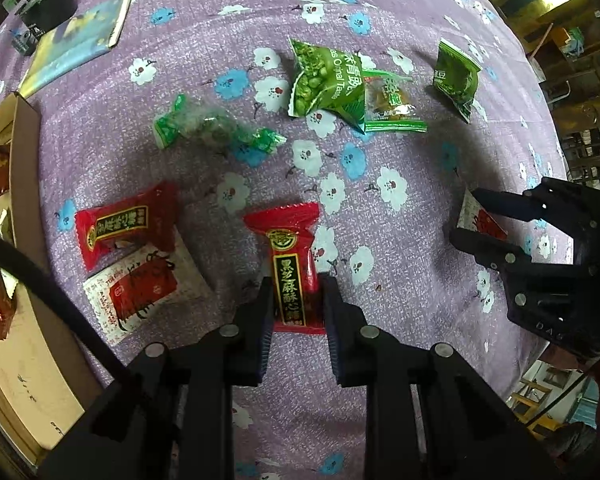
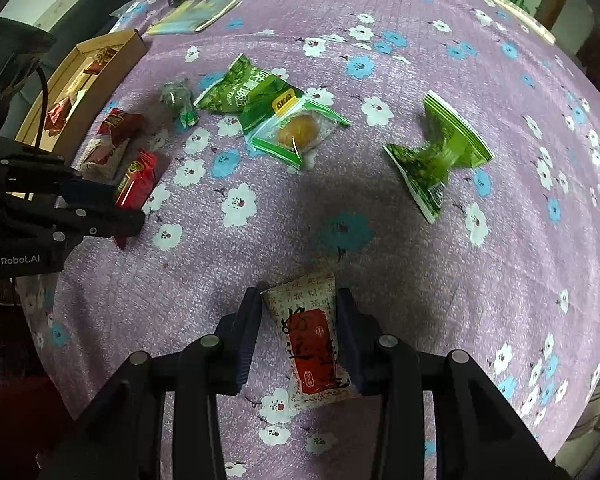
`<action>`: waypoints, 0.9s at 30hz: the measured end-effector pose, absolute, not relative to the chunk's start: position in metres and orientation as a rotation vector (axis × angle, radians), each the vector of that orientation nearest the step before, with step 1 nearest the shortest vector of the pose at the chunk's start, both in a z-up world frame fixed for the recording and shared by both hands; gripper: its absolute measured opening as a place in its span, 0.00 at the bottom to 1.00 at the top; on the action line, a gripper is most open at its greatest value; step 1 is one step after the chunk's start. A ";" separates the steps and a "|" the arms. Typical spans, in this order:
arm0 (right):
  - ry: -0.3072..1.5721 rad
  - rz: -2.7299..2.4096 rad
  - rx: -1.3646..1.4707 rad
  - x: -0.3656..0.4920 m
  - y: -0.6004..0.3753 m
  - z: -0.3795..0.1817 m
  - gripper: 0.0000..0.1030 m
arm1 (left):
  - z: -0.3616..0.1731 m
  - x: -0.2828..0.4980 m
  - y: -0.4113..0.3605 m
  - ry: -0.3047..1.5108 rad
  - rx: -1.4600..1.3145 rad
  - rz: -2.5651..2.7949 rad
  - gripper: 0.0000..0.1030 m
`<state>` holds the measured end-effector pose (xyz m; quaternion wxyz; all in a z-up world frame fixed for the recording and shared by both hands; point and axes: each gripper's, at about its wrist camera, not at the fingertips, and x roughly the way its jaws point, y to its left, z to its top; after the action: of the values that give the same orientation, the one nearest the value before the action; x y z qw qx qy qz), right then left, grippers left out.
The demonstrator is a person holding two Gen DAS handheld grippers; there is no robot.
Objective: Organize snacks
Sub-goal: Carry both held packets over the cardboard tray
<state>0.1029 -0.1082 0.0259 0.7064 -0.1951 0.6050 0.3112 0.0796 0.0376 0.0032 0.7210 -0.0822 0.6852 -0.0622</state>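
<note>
Now each claw [image 1: 295, 286] [image 2: 299, 300] tight on a snack packet [image 1: 294, 268] [image 2: 310, 340].

A lived-in home: a table under a flowered purple tablecloth [image 2: 440, 80], a book [image 1: 76, 40], cluttered shelves [image 1: 588, 144] at right.

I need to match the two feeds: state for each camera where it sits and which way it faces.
Left wrist: on the left tongs, facing steeply down at the purple floral tablecloth; they pinch a red candy packet. The right tongs show alongside.
Right wrist: on the right tongs, also facing down, gripping a white-and-red packet; the left tongs show alongside.
Shared: green snack bags, cardboard box.
</note>
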 end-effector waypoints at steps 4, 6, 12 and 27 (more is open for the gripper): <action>1.346 0.675 -0.447 0.096 -0.110 0.026 0.39 | 0.005 0.067 0.035 1.498 -0.163 -0.125 0.25; 1.345 0.669 -0.454 0.091 -0.112 0.025 0.41 | 0.008 0.065 0.031 1.489 -0.162 -0.121 0.25; 1.284 0.647 -0.530 0.062 -0.118 0.023 0.28 | 0.012 0.051 0.030 1.450 -0.190 -0.130 0.22; 1.237 0.687 -0.352 0.061 -0.118 0.058 0.18 | 0.040 0.017 0.043 1.381 -0.253 -0.190 0.22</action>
<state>0.0605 -0.1178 0.0578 0.7459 -0.1610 0.5649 0.3140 0.0165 0.0426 0.0396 0.7594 -0.1161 0.6343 -0.0872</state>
